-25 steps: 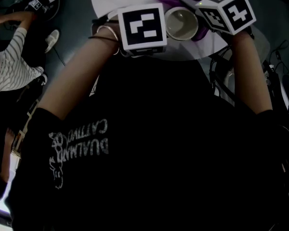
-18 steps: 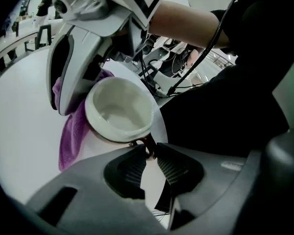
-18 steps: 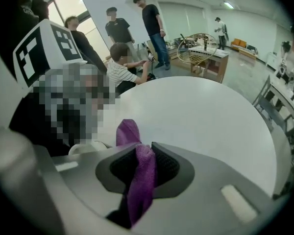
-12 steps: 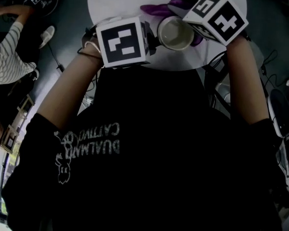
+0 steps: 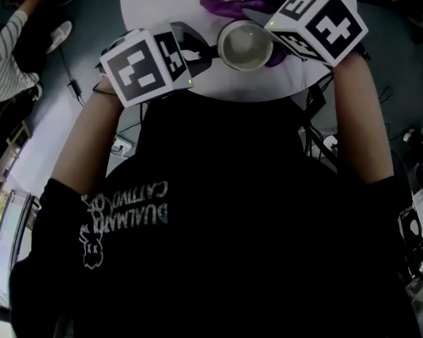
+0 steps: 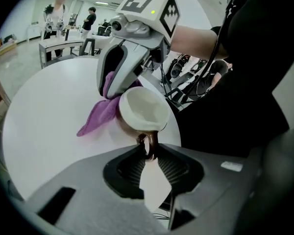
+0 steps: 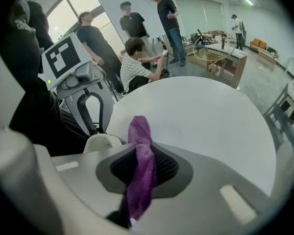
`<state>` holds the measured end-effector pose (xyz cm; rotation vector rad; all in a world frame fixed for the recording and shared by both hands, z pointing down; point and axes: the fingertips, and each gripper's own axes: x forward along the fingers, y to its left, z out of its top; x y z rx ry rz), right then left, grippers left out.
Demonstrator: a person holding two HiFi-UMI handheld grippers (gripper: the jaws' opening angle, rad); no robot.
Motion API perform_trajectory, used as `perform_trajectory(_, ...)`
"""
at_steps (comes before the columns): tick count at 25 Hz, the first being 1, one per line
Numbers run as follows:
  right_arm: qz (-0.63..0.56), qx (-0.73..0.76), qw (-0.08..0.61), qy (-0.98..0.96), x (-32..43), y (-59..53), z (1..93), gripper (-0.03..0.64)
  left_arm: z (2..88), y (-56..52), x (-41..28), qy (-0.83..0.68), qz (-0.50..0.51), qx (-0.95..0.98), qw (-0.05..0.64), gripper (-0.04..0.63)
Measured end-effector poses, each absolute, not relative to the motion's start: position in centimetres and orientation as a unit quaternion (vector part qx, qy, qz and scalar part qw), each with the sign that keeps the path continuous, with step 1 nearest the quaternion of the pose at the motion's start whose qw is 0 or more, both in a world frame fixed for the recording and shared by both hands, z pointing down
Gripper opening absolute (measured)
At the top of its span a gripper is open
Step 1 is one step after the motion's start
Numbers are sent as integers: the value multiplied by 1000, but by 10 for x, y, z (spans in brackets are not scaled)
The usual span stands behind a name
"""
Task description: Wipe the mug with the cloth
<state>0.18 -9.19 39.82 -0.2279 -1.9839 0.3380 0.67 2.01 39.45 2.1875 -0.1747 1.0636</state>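
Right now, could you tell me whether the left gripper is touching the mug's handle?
Touching. The left gripper view shows the left gripper pinching the handle of the mug from both sides; its jaws have just opened slightly, handle between them.

A round white tabletop (image 7: 210,116) stands on a pale grey floor (image 7: 257,77) in a big bright hall, with tall windows (image 7: 78,3) along one side, strip lights (image 7: 247,1) overhead, a wooden table (image 7: 230,58) farther off and several people (image 7: 132,23) nearby.

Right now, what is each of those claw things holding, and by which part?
The left gripper grips the mug by its handle; the right gripper pinches the purple cloth along a bunched fold.
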Motion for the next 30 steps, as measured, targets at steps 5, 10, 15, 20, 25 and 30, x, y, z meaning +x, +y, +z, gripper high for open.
perform_trajectory(5,143,-101,538,-825,-3,-87,399,58,395,21,7,-72,405,849,332,80)
perform_trajectory(10,134,-126,560,-808,-10,-78,402,58,393,19,10,-55,420,853,303,77)
perform_trajectory(15,133,-149,589,-783,-14,-68,413,58,393,17,8,-68,414,858,296,80)
perform_trajectory(20,125,-157,615,-763,-20,-66,420,58,393,18,6,-94,402,861,297,81)
perform_trajectory(25,110,-186,648,-730,-23,-57,425,60,393,10,3,-131,393,864,285,91)
perform_trajectory(30,75,-215,672,-705,-29,-46,427,60,387,8,5,-137,370,876,278,92)
